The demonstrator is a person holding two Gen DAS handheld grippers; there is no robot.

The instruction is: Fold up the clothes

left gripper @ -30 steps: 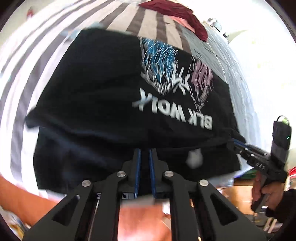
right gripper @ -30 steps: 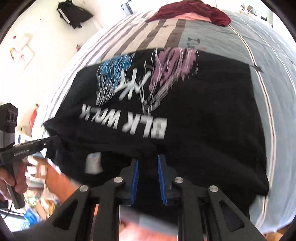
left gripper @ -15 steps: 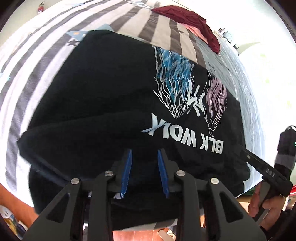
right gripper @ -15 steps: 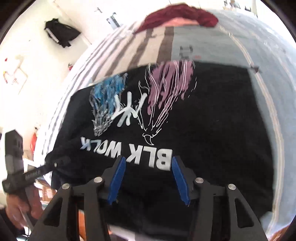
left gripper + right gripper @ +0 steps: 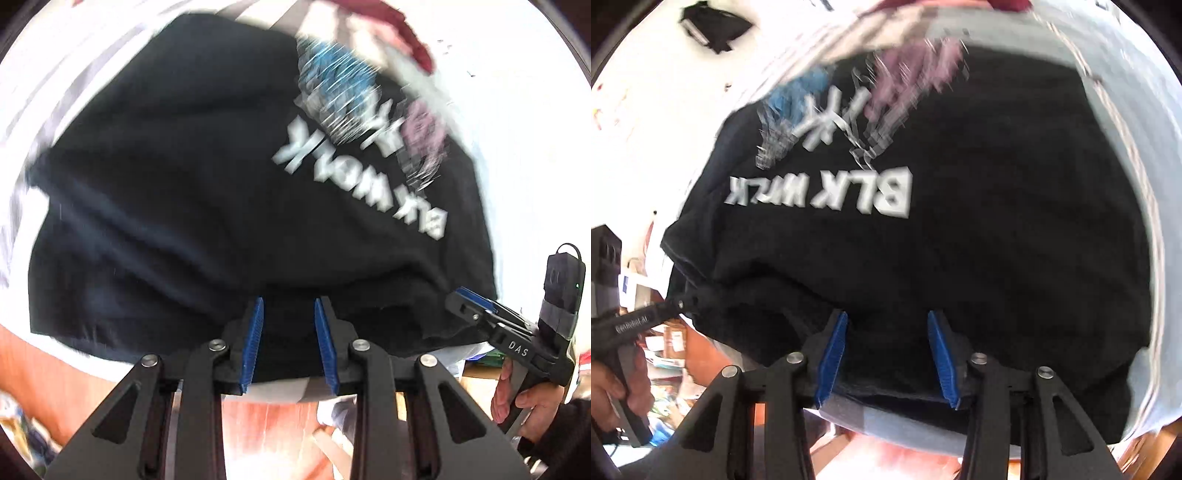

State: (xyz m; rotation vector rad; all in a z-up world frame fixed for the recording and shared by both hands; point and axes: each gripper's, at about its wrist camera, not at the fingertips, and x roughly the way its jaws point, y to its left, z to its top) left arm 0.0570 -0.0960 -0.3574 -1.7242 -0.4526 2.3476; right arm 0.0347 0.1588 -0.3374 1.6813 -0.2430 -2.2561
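Note:
A black T-shirt [image 5: 184, 184] with a blue and pink print and white "BLK WOLK" lettering lies spread on the bed, its near edge folded into thick layers. My left gripper [image 5: 289, 301] is open over that near edge, with black cloth between its blue pads but not pinched. My right gripper [image 5: 887, 314] stands wider at the same edge of the T-shirt [image 5: 997, 221]; its jaws are closing with cloth between them, pads not pressing. Each wrist view shows the other gripper at the shirt's edge: the right gripper [image 5: 465, 295] and the left gripper [image 5: 683, 301]. Both views are motion-blurred.
The striped bed sheet [image 5: 55, 74] and its pale blue part [image 5: 1126, 92] surround the shirt. A maroon garment [image 5: 399, 26] lies at the far end. The bed's near edge drops to an orange-brown floor [image 5: 277, 417]. A dark item [image 5: 713, 26] hangs on the white wall.
Both grippers went from shut to open and sank toward the shirt's near edge. The shirt now fills more of each view, and the picture has become blurred.

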